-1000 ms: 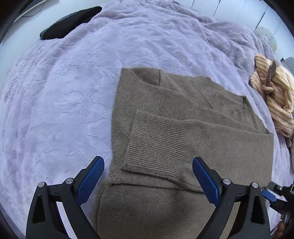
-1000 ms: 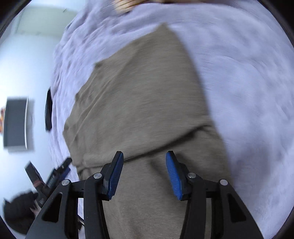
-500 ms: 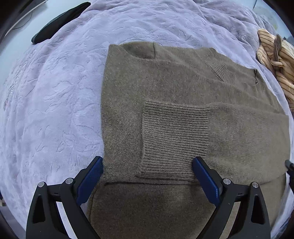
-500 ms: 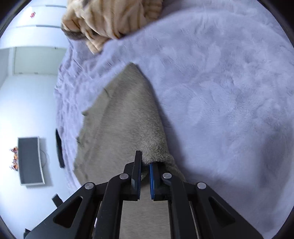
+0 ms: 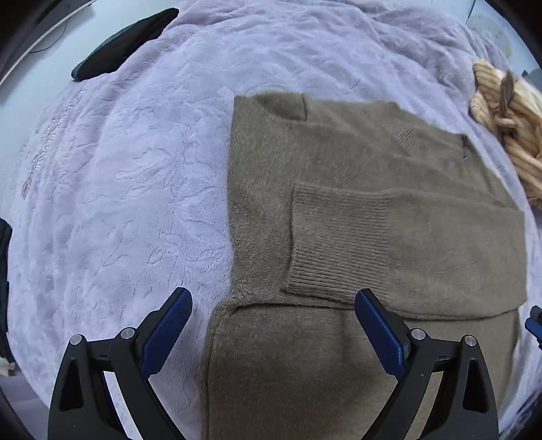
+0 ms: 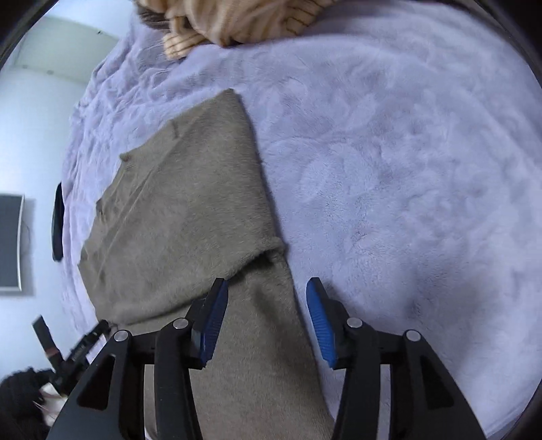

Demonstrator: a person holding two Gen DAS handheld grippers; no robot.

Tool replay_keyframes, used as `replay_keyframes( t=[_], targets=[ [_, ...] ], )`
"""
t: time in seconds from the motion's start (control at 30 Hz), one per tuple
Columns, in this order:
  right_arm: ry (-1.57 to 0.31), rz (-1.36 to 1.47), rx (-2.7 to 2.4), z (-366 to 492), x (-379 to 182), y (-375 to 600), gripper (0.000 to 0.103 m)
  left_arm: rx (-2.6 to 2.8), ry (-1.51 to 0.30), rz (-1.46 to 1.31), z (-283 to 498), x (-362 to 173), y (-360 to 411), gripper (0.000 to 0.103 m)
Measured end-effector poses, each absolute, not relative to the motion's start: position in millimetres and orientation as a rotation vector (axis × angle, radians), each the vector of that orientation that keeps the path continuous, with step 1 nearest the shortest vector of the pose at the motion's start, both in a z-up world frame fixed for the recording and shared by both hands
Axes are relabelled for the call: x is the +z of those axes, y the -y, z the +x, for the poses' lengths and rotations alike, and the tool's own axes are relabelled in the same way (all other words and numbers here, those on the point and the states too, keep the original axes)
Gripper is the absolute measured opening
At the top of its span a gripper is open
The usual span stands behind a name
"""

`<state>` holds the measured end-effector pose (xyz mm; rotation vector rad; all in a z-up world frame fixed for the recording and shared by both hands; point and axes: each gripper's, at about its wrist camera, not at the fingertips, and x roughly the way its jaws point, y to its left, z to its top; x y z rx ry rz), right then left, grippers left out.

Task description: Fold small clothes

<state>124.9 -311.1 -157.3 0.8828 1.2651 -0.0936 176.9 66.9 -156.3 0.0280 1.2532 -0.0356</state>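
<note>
A brown knit sweater (image 5: pixel 355 216) lies flat on the lavender blanket (image 5: pixel 128 176), with a ribbed sleeve cuff (image 5: pixel 335 237) folded across its body. My left gripper (image 5: pixel 272 333) is open and empty, hovering above the sweater's left edge. In the right wrist view the sweater (image 6: pixel 183 210) stretches away, its right edge showing a small raised fold (image 6: pixel 271 247). My right gripper (image 6: pixel 267 321) is open and empty above that edge. The left gripper (image 6: pixel 81 345) shows at the lower left of the right wrist view.
A striped tan garment (image 5: pixel 508 128) lies bunched at the right, also at the top of the right wrist view (image 6: pixel 237 20). A dark flat object (image 5: pixel 122 44) rests at the blanket's far left edge. A wall screen (image 6: pixel 10 243) hangs on the left.
My right gripper was shut on the sweater's right edge half a second ago; it has opened and let go. The left gripper drifted back slightly, staying open.
</note>
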Motion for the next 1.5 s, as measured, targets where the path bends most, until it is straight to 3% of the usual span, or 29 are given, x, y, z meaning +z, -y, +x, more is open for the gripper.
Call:
replay_keyframes(
  t=[0.23,0.43,0.53,0.73,0.83,1.3,1.5],
  targets=[
    [-1.222,0.664,0.028,162.5,-122.2,266.5,0.053,-0.045,-1.287,0.035,188.1,-165.5,-50.1,0.097],
    [-1.368,0.561,0.038,184.2,-168.0,227.5,0.052,-0.062,-1.321,0.142,177.2,-186.7,-36.9,0.097],
    [-1.349,0.535,0.027,178.6,-168.0,223.4,0.052,-0.077,-1.340,0.147,173.3,-191.2,-40.7,0.100],
    [-1.369,0.572,0.051,155.6,-155.6,232.5,0.053,-0.063,-1.358,0.122,161.7,-197.5,-47.4,0.100],
    [-1.379,0.593,0.060,137.7,-150.2,235.0,0.058,-0.074,-1.370,0.109,156.6,-193.5,-48.1,0.100],
    [-1.436,0.694,0.034,76.9,-142.8,246.6,0.059,-0.100,-1.405,0.116,99.5,-151.5,-30.5,0.100],
    [-1.441,0.708,0.054,60.6,-137.3,250.1,0.064,-0.104,-1.422,0.135,58.9,-134.5,-18.7,0.100]
  ],
)
